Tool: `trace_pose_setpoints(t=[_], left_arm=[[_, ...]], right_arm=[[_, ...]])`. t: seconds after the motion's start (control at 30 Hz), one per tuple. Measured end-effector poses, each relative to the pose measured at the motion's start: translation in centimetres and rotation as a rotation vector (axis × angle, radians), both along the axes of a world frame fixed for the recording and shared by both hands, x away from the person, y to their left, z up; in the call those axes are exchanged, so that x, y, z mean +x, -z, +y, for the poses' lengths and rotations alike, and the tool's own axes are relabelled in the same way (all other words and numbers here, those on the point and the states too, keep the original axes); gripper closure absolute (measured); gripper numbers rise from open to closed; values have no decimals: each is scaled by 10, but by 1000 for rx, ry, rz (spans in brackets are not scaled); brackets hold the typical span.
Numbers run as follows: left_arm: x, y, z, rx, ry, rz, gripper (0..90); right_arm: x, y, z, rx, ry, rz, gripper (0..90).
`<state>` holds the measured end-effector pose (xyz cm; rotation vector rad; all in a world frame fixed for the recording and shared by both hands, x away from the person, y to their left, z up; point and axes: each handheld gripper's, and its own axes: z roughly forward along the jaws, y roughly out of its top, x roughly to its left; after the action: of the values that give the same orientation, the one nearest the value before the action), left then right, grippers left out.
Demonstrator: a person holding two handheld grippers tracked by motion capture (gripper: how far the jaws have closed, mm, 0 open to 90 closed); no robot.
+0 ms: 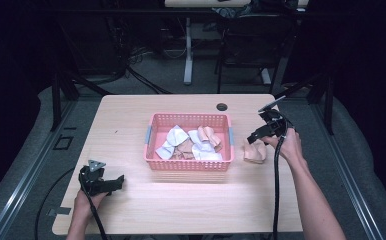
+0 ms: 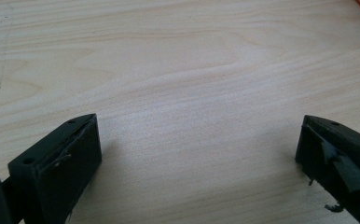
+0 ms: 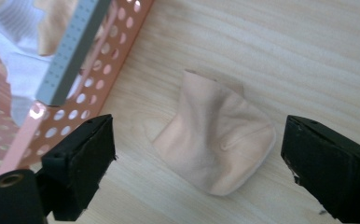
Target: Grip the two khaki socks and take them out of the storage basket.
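Your right claw (image 1: 259,135) hung with its jaws wide apart over the peach cloth (image 3: 218,142) — nothing gripped. That cloth lay crumpled on the tabletop (image 1: 131,115), just right of the pink basket (image 1: 188,165), close to its wall but apart from it. White and peach cloths sat inside the basket. Your left claw (image 1: 115,183) rested at the near left — jaws spread, bare wood between them.

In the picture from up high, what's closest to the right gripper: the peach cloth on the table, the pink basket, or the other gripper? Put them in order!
From the right gripper:
1. Peach cloth, just below it, right of the basket.
2. Pink basket, table middle.
3. Left gripper, near left corner.
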<state>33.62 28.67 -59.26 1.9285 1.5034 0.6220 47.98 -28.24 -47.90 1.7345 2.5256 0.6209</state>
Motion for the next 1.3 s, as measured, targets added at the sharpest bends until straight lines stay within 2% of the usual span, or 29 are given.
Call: trace_pose_setpoints(t=[0.3,0.33,0.43,0.57,0.6,0.73,0.77,0.8,0.87,0.97,1.0,1.03,1.1,1.2,1.3], left_arm=[[0,0,0,0,0,0,2],[0,0,0,0,0,0,1],[0,0,0,-1,0,0,1],[0,0,0,0,0,0,2],[0,0,0,0,0,0,2],[0,0,0,0,0,0,1],[0,0,0,-1,0,0,2],[0,0,0,0,0,0,2],[0,0,0,0,0,0,1],[0,0,0,-1,0,0,1],[0,0,0,-1,0,0,1],[0,0,0,0,0,-1,1],[0,0,0,0,-1,-1,1],[0,0,0,0,-1,-1,1],[0,0,0,0,-1,-1,2]], right_arm=[[-1,-22,7,9,-21,-38,40],[-1,-29,10,-7,-47,-44,34],[-1,-33,16,23,-46,-45,31],[0,-40,23,35,-62,-55,25],[0,-43,27,19,-73,-62,23],[2,-50,39,36,-91,-73,22],[3,-54,46,51,-111,-74,22],[4,-56,50,36,-125,-65,22],[5,-57,53,38,-129,-71,22],[9,-62,72,49,-155,-77,22],[9,-62,72,49,-155,-77,22],[11,-63,80,43,-174,-77,23],[11,-63,84,48,-178,-76,24],[15,-62,102,41,-217,-80,27],[18,-59,112,42,-233,-73,27]])
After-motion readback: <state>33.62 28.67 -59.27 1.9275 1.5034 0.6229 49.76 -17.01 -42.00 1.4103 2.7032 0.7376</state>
